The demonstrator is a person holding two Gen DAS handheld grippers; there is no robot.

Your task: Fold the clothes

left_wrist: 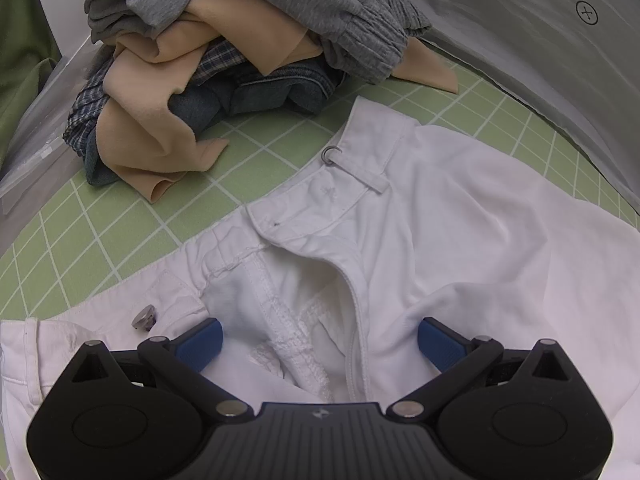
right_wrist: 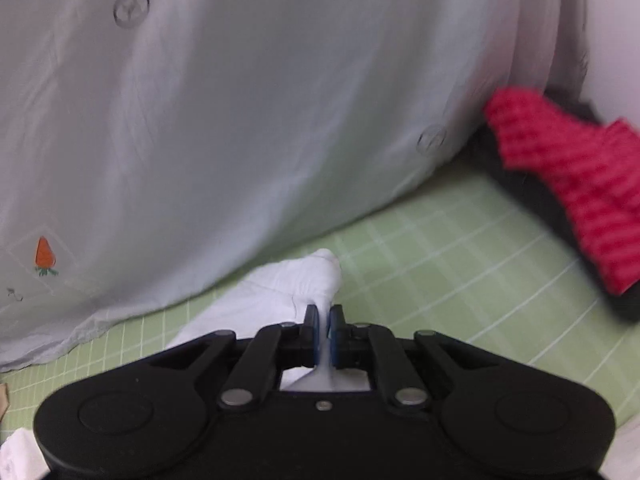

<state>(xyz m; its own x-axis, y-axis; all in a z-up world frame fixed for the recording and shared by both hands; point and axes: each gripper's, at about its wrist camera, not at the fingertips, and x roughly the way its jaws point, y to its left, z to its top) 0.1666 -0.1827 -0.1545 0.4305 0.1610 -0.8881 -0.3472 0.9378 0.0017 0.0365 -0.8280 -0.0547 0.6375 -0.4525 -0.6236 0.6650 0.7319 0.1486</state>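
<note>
White trousers are seen spread on the green gridded surface, waistband toward the clothes heap, fly open, metal button at the near left, D-ring on the waistband. The left gripper hovers right over the open fly, jaws spread wide, blue pads either side of the crotch seam, nothing held. The right gripper has its jaws pressed together on a pinch of white cloth; it is judged to be a far part of the same trousers, probably a leg end, though that cannot be confirmed from the wrist view. The right view is blurred. No crease or doubled layer is visible in the trousers, so they lie unfolded as shown; all folds on this garment are judged outstanding. Behind them a heap of grey, peach, plaid and denim items is seen stacked roughly; whether it is folded output or waiting stock cannot be told, since the layers look stacked but edges are loose. A red knit piece on something dark lies well apart at the right of the surface, state unclear. A pale sheet with a carrot print hangs behind the surface. Progress: one garment in hand, laid out flat-ish, fold not visible.
</note>
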